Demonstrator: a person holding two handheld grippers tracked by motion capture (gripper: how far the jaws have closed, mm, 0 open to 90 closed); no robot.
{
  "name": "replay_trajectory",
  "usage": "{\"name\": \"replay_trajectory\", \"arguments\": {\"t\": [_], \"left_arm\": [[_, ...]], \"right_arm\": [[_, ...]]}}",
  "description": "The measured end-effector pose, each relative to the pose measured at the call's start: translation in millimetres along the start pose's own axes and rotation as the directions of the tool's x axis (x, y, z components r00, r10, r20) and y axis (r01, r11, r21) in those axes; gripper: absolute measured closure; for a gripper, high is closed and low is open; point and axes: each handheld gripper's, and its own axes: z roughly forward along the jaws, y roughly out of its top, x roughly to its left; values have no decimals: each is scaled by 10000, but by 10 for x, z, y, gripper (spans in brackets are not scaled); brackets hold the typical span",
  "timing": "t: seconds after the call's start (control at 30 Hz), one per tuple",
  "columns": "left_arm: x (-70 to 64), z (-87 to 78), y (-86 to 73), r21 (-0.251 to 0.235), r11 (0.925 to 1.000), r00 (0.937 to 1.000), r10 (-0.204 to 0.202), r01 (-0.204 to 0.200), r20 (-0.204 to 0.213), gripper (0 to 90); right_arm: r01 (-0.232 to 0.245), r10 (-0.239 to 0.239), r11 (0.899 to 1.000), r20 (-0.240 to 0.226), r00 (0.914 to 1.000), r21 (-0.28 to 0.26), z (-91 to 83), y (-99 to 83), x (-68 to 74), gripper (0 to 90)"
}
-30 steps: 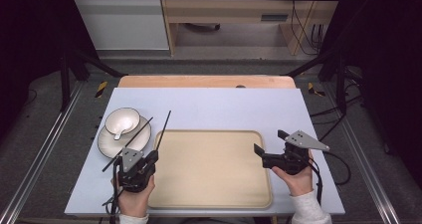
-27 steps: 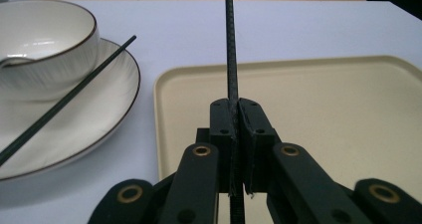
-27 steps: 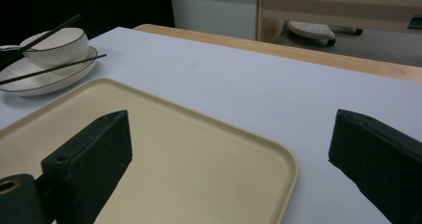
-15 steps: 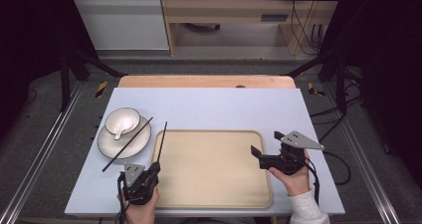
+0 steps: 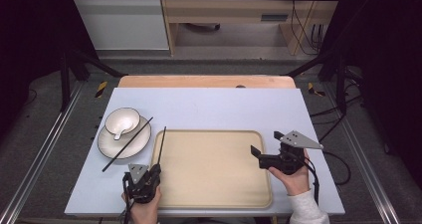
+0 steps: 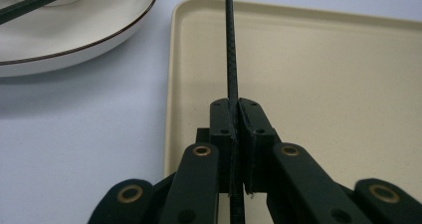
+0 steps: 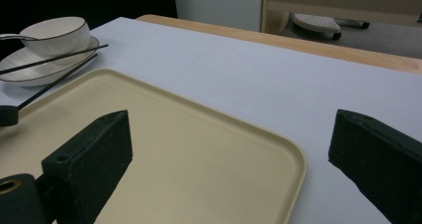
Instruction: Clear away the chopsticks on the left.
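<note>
- Plate (image 5: 124, 140): white with a dark rim, on the table (image 5: 209, 104) at far left, just beside the tray's left edge.
- Bowl (image 5: 122, 120): white, seated on the plate's rear half, with a white spoon (image 5: 118, 133) inside, handle toward the person.
- First chopstick (image 5: 127, 144): black, lying slantwise across the plate's rim, near end on the table, far end raised over the plate.
- Left gripper (image 5: 149, 176): at the table's near edge, over the tray's near left corner. In the left gripper view its jaws are pressed together on the second chopstick (image 6: 231, 45), with no gap visible between the pads.
- Second chopstick: black, clamped at its near end; the shaft runs straight away from the jaws, along the tray's left rim, tip close to the far left corner. Whether the tip touches the tray or table cannot be told.
- Tray (image 5: 214, 184): beige, rectangular with rounded corners, lying flat at the table's centre between the two grippers.
- Right gripper (image 5: 255, 153): held over the tray's right rim, pointing left across it. In the right gripper view its jaws stand wide apart, grasping nothing, with the tray's far right corner between them.
</note>
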Motion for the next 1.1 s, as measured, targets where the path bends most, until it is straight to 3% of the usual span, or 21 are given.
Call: {"name": "replay_trajectory", "arguments": {"t": [0.7,1.0,1.1], "left_arm": [[-37,50,17,942,9950,9988,350,-316,-346,850],[-24,39,45,1063,9936,9993,378,-378,23,770],[-19,-16,116,792,9962,9986,335,-367,411,734]], "right_arm": [[5,-5,10000,12,10000,14,0,0,-1,38],[8,-8,10000,3,10000,-16,-12,7,-4,37],[-41,41,10000,20,10000,-40,-19,11,-6,38]]}}
